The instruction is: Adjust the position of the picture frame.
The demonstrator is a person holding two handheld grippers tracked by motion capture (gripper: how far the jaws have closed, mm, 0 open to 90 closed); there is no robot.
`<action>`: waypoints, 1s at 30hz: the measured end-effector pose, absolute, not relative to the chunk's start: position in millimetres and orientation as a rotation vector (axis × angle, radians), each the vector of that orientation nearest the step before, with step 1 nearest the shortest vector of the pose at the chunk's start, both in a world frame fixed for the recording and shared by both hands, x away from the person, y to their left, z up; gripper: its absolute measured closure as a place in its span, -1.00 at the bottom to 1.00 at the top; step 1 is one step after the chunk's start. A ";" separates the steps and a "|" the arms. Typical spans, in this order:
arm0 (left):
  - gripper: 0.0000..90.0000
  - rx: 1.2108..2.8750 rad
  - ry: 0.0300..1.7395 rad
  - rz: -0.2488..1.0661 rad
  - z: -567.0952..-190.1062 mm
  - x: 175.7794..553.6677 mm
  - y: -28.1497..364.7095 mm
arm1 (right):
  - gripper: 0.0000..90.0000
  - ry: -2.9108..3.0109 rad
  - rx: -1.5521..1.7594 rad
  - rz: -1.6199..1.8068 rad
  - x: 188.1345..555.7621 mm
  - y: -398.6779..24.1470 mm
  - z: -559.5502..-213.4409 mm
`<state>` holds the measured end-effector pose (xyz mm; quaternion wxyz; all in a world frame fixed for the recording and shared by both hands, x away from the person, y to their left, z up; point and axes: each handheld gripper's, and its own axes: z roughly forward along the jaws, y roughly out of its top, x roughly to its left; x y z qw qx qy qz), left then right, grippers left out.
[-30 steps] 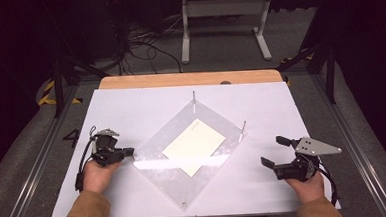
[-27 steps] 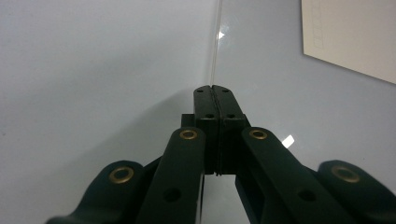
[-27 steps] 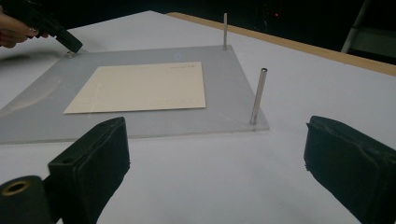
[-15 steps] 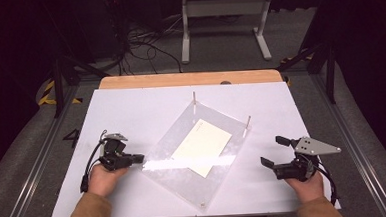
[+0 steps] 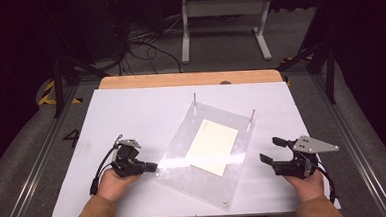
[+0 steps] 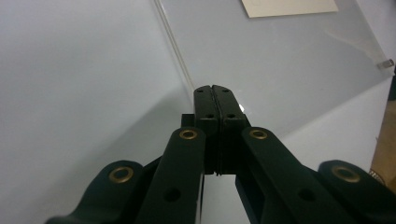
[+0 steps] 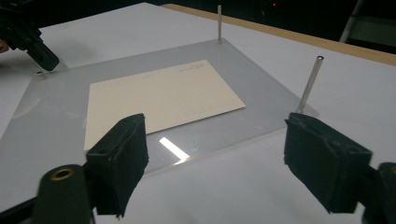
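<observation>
Clear acrylic plate (image 5: 183,154) lying skewed at table (image 5: 131,111) centre, cream card (image 5: 212,146) on it, two upright pins (image 5: 195,99) at 12 o'clock edge. Left gripper (image 5: 151,166) at plate's 9 o'clock corner, jaws closed together, apparently pinching that edge. Right gripper (image 5: 271,151) at 3 o'clock, jaws spread wide, holding nothing.

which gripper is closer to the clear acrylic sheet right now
Left. The left gripper has its shut tips at the clear sheet's near-left corner; the right gripper sits open, off its right edge.
</observation>
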<state>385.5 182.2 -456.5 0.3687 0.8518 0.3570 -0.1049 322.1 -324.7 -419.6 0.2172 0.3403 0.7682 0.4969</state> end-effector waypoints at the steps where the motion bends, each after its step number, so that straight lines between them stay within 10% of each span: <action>1: 0.99 2.179 0.914 -0.282 -457.4 385.5 182.1 | -0.40 2.130 0.956 1.360 323.5 -323.6 -419.7; 8: 0.90 2.157 0.886 -0.152 -448.7 381.4 180.2 | 0.21 2.147 1.070 1.329 346.5 -319.4 -415.0; 30: 0.52 2.033 0.905 -0.011 -440.5 361.4 208.1 | 0.70 2.049 1.341 1.012 457.4 -292.2 -420.9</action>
